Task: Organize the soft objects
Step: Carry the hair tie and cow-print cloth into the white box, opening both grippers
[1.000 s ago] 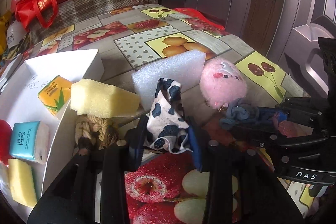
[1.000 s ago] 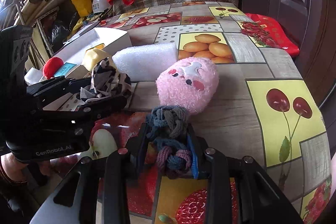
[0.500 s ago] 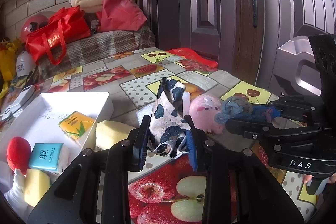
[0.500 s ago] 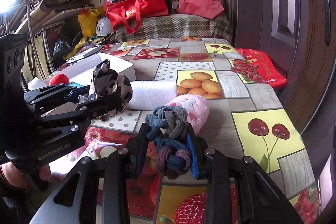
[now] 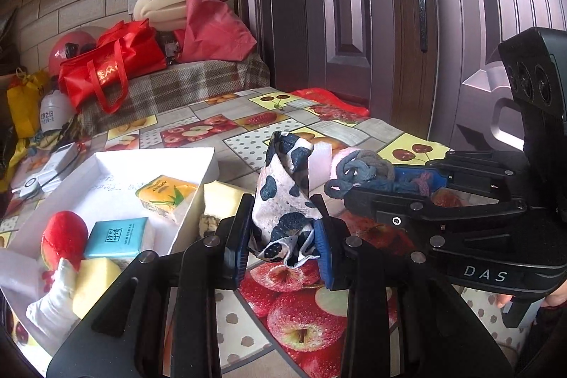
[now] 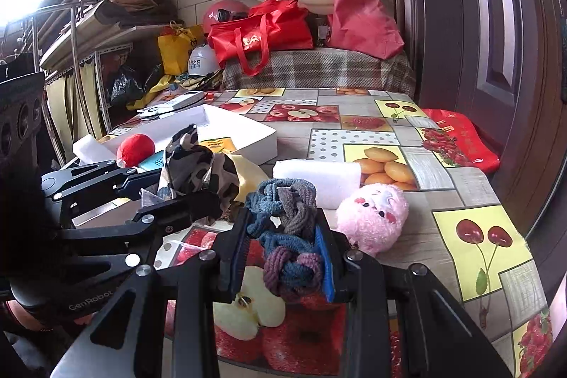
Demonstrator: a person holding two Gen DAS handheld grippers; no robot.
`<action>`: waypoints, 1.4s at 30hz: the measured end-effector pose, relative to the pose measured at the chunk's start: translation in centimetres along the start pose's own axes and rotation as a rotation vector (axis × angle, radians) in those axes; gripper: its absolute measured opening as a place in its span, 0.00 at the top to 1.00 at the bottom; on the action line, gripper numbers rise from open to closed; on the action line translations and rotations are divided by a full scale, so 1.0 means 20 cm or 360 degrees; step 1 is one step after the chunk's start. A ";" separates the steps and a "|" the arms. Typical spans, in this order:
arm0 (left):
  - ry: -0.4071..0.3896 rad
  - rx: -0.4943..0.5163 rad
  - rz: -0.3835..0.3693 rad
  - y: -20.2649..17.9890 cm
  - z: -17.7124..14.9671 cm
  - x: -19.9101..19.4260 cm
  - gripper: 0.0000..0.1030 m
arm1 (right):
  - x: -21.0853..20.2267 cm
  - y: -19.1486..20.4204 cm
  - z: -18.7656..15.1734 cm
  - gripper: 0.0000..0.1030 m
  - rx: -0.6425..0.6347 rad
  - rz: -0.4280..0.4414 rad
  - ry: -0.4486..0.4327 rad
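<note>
My left gripper (image 5: 281, 245) is shut on a cow-print cloth (image 5: 285, 197), which it holds above the fruit-pattern tablecloth; the same cloth (image 6: 196, 165) shows at the left of the right wrist view. My right gripper (image 6: 283, 254) is shut on a knotted rope toy (image 6: 287, 232) of blue, grey and purple strands, seen also as the rope toy (image 5: 365, 169) to the right in the left wrist view. A pink plush (image 6: 372, 218) and a white foam block (image 6: 319, 179) lie on the table beyond. The white box (image 5: 106, 172) at the left holds several soft items.
Inside the box are a red plush (image 5: 63, 236), a blue tissue pack (image 5: 118, 236), a yellow tissue pack (image 5: 164, 197) and a yellow sponge (image 5: 94, 282). Another yellow sponge (image 5: 219, 201) lies beside the box. Red bags (image 6: 262, 34) sit on a plaid bench; a dark door stands at the right.
Both grippers have risen and tilted up with their loads, so the table items sit lower and farther off. The cloth and rope toy stay gripped.
</note>
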State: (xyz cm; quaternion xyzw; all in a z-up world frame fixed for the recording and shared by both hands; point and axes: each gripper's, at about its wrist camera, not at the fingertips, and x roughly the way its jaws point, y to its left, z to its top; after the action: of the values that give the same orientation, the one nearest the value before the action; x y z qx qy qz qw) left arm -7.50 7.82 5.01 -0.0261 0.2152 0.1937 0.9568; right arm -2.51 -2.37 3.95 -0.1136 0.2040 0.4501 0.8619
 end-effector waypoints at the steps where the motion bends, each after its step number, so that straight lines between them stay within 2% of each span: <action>1: -0.0006 -0.0004 0.0011 0.02 -0.01 -0.01 0.70 | 0.01 0.02 0.00 0.68 -0.0001 0.0006 -0.0006; 8: -0.0021 -0.0045 0.0175 0.15 -0.05 -0.09 0.70 | 0.03 0.09 0.02 0.67 0.0033 -0.0034 -0.0067; 14: -0.0094 -0.0055 0.0351 0.31 -0.09 -0.18 0.70 | 0.10 0.13 0.03 0.68 0.0043 -0.0016 -0.0034; 20: -0.0094 -0.0248 0.0489 0.61 -0.14 -0.24 0.70 | 0.16 0.26 0.05 0.68 -0.0031 0.0013 -0.0061; 28: -0.0074 -0.0442 0.0696 0.92 -0.20 -0.26 0.70 | 0.25 0.45 0.10 0.68 -0.0143 0.0088 -0.0080; 31: -0.0048 -0.0501 0.0736 0.99 -0.21 -0.25 0.70 | 0.31 0.53 0.12 0.68 -0.0174 0.0132 -0.0070; 37: -0.0010 -0.0498 0.0755 1.05 -0.20 -0.20 0.70 | 0.42 0.68 0.18 0.68 -0.0232 0.0175 -0.0064; 42: -0.0008 -0.0493 0.0768 1.09 -0.18 -0.16 0.70 | 0.54 0.68 0.25 0.68 -0.0167 0.0158 -0.0055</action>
State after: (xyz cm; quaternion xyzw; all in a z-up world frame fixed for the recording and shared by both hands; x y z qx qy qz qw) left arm -19.97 26.38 3.85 -0.1196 0.1807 0.4463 0.8682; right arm -6.92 15.14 3.26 -0.1405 0.1706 0.5043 0.8348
